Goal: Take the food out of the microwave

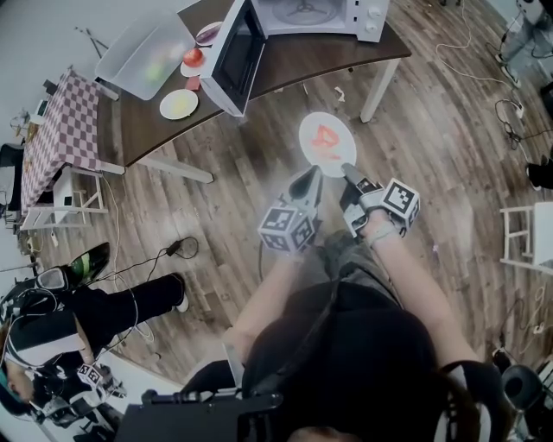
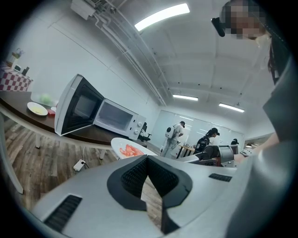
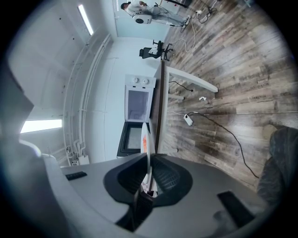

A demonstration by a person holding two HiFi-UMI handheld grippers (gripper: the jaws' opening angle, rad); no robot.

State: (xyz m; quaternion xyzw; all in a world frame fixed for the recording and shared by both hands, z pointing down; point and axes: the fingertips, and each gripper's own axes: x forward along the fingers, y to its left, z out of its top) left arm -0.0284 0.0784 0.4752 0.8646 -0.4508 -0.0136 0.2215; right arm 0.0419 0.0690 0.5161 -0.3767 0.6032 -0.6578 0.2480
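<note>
A white plate [image 1: 327,138] carrying red food hangs over the wooden floor, in front of the table. My right gripper [image 1: 349,172] is shut on its near rim. In the right gripper view the plate [image 3: 148,148] runs edge-on between the pads [image 3: 160,174]. My left gripper [image 1: 308,179] sits just left of the plate, shut and empty. In the left gripper view the plate [image 2: 128,149] shows beyond the closed gripper [image 2: 147,160]. The white microwave [image 1: 294,19] stands on the brown table [image 1: 302,60] with its door [image 1: 233,56] swung open.
On the table left of the microwave lie a clear plastic box [image 1: 143,52], a yellow plate [image 1: 178,104] and a red item [image 1: 193,58]. A checked-cloth table [image 1: 56,129] is far left and a white chair [image 1: 527,235] right. Cables cross the floor; a person [image 1: 104,311] sits lower left.
</note>
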